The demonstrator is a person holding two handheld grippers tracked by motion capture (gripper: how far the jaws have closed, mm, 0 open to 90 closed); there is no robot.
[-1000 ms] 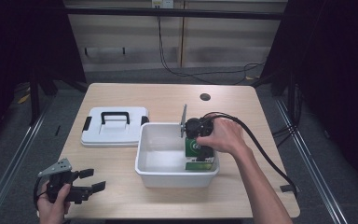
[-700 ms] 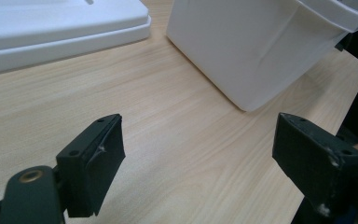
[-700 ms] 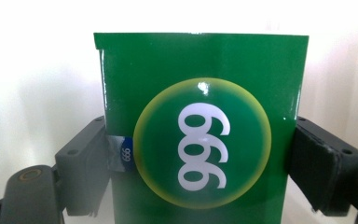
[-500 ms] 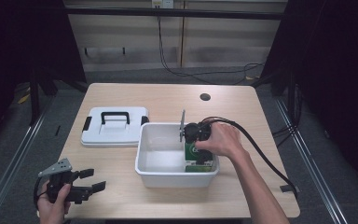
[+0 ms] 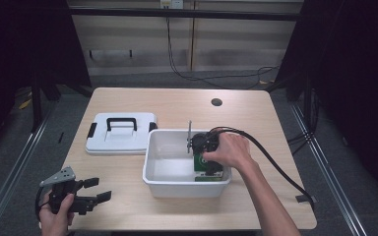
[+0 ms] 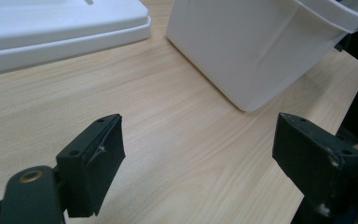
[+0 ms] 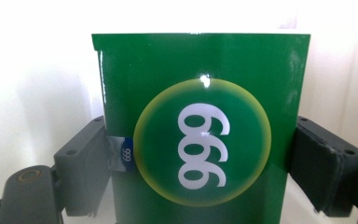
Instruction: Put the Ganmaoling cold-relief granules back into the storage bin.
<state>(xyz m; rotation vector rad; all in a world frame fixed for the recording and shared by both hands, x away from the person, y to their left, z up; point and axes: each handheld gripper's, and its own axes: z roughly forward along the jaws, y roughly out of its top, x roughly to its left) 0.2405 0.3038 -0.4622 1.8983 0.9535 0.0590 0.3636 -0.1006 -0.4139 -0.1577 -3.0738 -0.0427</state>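
Right tongs (image 7: 200, 154) clamp the green box (image 7: 200, 126); left tongs (image 6: 200, 154) gape wide, empty.

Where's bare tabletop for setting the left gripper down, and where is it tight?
Free: the far strip of table beyond the lid and white bin, and the near-left corner around the left gripper. Tight: the bin's right end, where the right gripper clamps the green box.

We see the table (image 5: 177, 105) evenly lit from above, its surroundings dark; glare whitens the tub wall behind the sharp green box (image 7: 200, 126).
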